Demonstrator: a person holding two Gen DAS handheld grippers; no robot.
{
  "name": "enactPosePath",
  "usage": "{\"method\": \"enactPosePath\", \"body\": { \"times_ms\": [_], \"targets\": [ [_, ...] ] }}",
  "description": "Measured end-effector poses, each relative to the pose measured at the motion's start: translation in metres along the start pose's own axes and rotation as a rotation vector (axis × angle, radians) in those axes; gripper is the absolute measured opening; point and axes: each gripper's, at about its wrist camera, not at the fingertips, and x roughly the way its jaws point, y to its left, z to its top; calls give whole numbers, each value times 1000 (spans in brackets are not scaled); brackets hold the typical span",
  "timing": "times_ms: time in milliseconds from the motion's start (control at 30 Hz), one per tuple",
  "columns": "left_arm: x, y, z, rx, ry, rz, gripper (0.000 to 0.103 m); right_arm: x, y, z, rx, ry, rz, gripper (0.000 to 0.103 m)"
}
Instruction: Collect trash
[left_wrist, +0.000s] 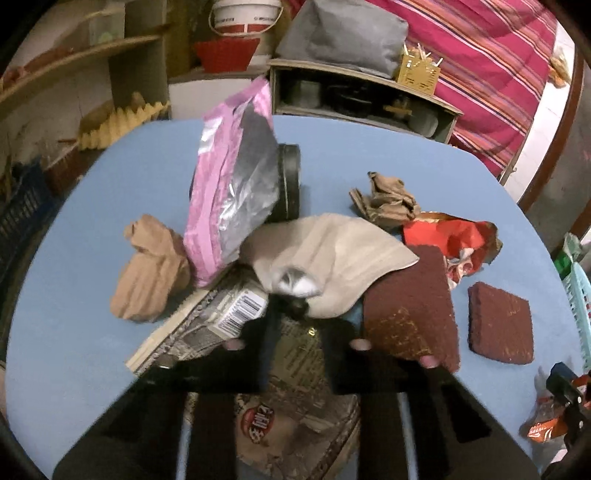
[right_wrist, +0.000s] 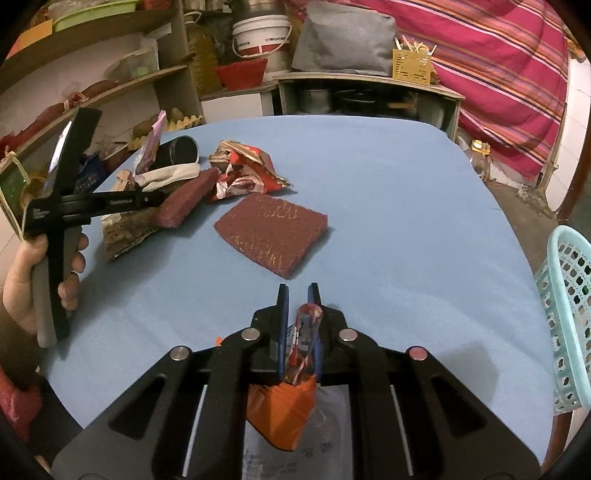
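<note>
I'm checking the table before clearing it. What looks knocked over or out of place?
A dark round tin lies on its side behind the litter, open mouth facing sideways. A torn red wrapper sits crumpled beside it.

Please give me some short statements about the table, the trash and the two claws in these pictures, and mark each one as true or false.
1. The right claw is shut on an orange wrapper. True.
2. The table has a green cover. False: the cover is light blue.
3. A flat dark red scrub pad lies alone on the table ahead of the right claw. True.
4. The mesh basket at the table's edge is black. False: it is pale turquoise.
5. The pink bag lies flat on the table. False: it stands up out of the trash pile.
</note>
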Motion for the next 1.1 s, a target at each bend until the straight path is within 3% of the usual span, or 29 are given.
{"method": "enactPosePath", "body": {
  "times_ms": [67, 433, 767, 1100],
  "targets": [
    [-5, -1, -1, 8, -19, 9, 5, -3, -1, -1, 2, -5, 4, 11],
    [-74, -19, -16, 63, -160, 33, 2, -39, -25, 12, 9, -92, 1, 11],
    [-48, -16, -22, 53, -79, 95, 3, -46, -50, 8, 41, -103, 23, 11],
    [-32, -25, 11, 45, -69, 54, 4, -22, -60, 9, 70, -72, 55, 11]
  ]
}}
